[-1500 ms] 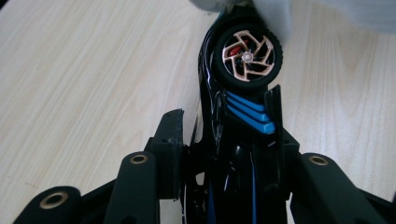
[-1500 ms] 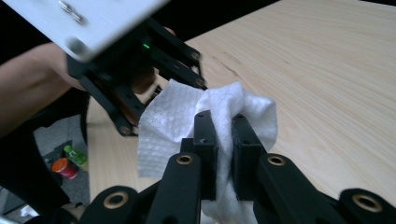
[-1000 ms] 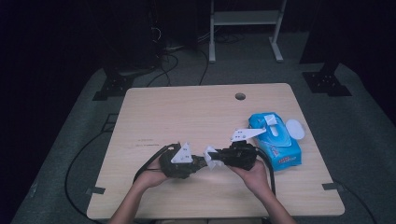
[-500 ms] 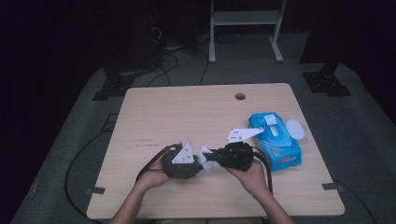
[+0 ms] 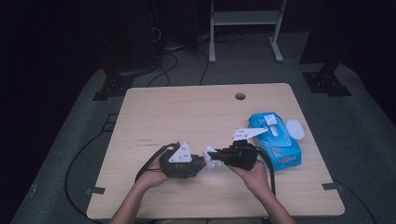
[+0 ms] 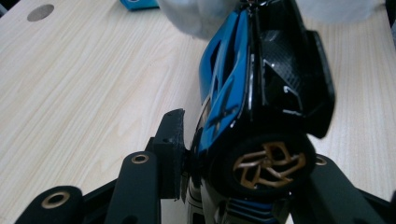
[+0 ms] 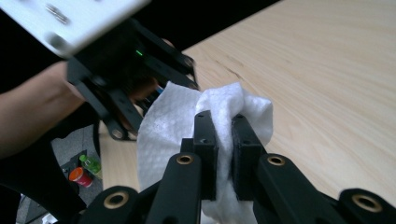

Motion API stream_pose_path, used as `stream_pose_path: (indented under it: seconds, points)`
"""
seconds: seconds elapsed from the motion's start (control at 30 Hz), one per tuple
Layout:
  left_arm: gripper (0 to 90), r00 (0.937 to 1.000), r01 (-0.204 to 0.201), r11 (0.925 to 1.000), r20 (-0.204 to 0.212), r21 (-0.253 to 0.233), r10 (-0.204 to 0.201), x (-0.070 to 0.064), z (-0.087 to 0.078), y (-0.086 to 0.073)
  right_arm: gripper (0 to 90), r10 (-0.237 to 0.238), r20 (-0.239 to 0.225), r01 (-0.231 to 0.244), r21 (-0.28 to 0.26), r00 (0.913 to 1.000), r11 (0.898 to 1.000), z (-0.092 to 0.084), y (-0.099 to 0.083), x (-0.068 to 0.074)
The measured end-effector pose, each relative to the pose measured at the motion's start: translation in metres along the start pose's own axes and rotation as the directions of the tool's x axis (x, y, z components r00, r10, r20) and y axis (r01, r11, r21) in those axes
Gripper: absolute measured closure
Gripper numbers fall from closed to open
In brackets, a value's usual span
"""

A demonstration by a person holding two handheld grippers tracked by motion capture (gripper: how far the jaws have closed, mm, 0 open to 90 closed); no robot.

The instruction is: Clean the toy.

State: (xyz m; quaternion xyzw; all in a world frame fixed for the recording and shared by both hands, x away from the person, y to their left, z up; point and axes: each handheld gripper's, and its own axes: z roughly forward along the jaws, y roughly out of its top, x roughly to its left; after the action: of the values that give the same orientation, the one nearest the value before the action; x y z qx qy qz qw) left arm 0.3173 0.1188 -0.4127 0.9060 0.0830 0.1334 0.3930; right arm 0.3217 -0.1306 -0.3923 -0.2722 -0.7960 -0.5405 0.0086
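My left gripper [image 5: 198, 162] [image 6: 243, 154] is shut on a blue and black toy car [image 6: 252, 88] with gold wheels, gripping it by its sides. Its nose points away toward the right gripper. My right gripper [image 5: 217, 157] [image 7: 223, 135] is shut on a crumpled white wipe [image 7: 210, 109] [image 5: 209, 156]. The wipe sits against the far end of the car [image 6: 201, 18]. Both grippers meet low over the near middle of the wooden table [image 5: 187, 116]. In the right gripper view the left gripper [image 7: 126, 65] shows just behind the wipe, held by a hand.
A blue pack of wipes [image 5: 275, 140] lies at the right, its flap up, with a white round lid [image 5: 295, 129] beside it. A cable hole [image 5: 240, 96] is at the table's far side. Cables trail off the near left edge.
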Motion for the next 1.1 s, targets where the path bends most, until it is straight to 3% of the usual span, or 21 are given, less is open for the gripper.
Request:
stream_pose_path:
  seconds: [0.1, 0.33, 0.57, 0.77, 0.97, 1.1]
  points:
    - [58.0, 1.0000, 0.006, 0.9998, -0.001, -0.017, -0.006, 0.000, -0.002, 0.001, 82.4, -0.029, -0.008, 0.029, -0.016, 0.9996, 0.999, -0.002, 0.004, 0.005]
    - [58.2, 0.9999, 0.011, 0.9998, 0.002, -0.016, -0.011, 0.002, -0.002, 0.000, 82.4, 0.038, 0.010, -0.038, 0.026, 0.9992, 0.999, 0.005, -0.013, -0.012]
    - [58.4, 0.9999, 0.014, 0.9994, 0.005, -0.031, -0.014, 0.002, -0.001, 0.001, 82.4, -0.004, 0.006, 0.004, -0.007, 1.0000, 1.000, -0.001, -0.001, -0.001]
    - [58.5, 0.9999, 0.012, 0.9995, 0.004, -0.028, -0.012, 0.002, -0.001, 0.002, 82.4, 0.028, 0.017, -0.028, 0.022, 0.9995, 0.999, 0.001, -0.009, -0.009]
    - [58.5, 0.9999, 0.010, 0.9996, 0.006, -0.027, -0.010, 0.001, 0.002, 0.005, 82.4, -0.033, 0.012, 0.034, -0.014, 0.9994, 0.999, -0.005, 0.006, 0.006]
    - [58.5, 1.0000, 0.000, 0.9999, 0.004, -0.015, 0.000, -0.001, 0.006, 0.008, 82.4, -0.044, -0.016, 0.044, -0.038, 0.9989, 0.998, -0.007, 0.012, 0.014]
